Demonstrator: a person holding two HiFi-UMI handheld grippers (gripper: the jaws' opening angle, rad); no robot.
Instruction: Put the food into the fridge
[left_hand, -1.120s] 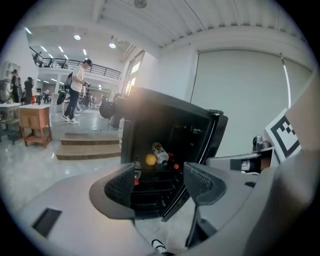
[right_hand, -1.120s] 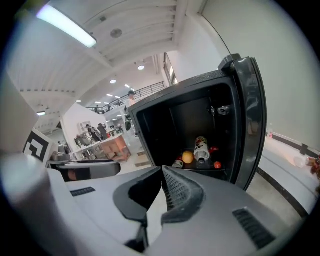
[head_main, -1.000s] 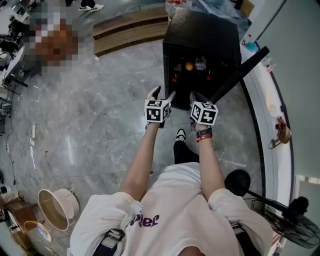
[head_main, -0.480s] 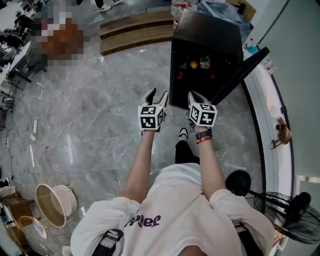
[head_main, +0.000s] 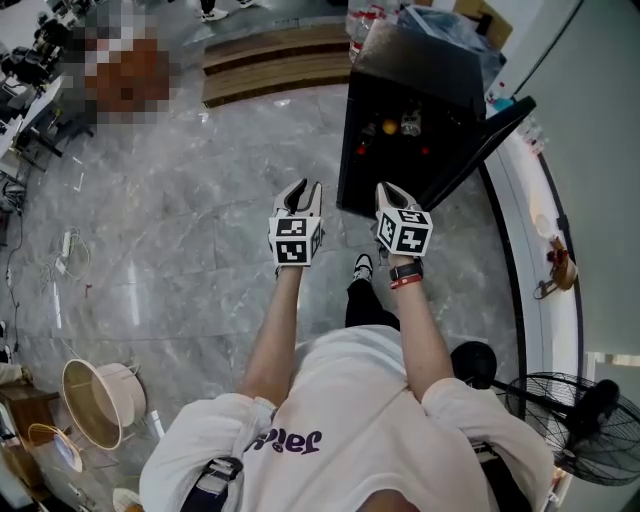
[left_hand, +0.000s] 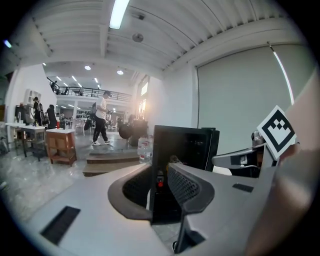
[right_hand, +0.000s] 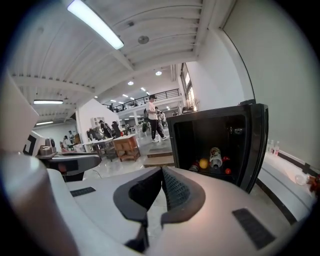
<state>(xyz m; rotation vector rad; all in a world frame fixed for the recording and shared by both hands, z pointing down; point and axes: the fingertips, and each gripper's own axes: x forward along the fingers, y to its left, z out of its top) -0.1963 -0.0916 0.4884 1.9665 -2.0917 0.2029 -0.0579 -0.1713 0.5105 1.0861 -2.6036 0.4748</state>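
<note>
Grey marble floor fills most of the head view, with a low wooden step along the upper edge and a white ledge curving down the right side. At the bottom centre of the frame is the person's white T-shirt, both bare arms reaching up toward the middle. A small black fridge stands on the floor in the upper right, its door swung wide open to the right. A black fan sits in the lower right corner and a pale round tub in the lower left. The left gripper is held over the floor just left of the fridge's front; its jaws are closing with a narrow gap between them, and nothing sits in that gap, only the fridge seen beyond. The right gripper is near the fridge's open front, its jaws brought together at the tips and empty. The food lies inside the fridge, on the bottom: a pale bottle lying down, a yellow round fruit just left of it, and small red things to either side.
</note>
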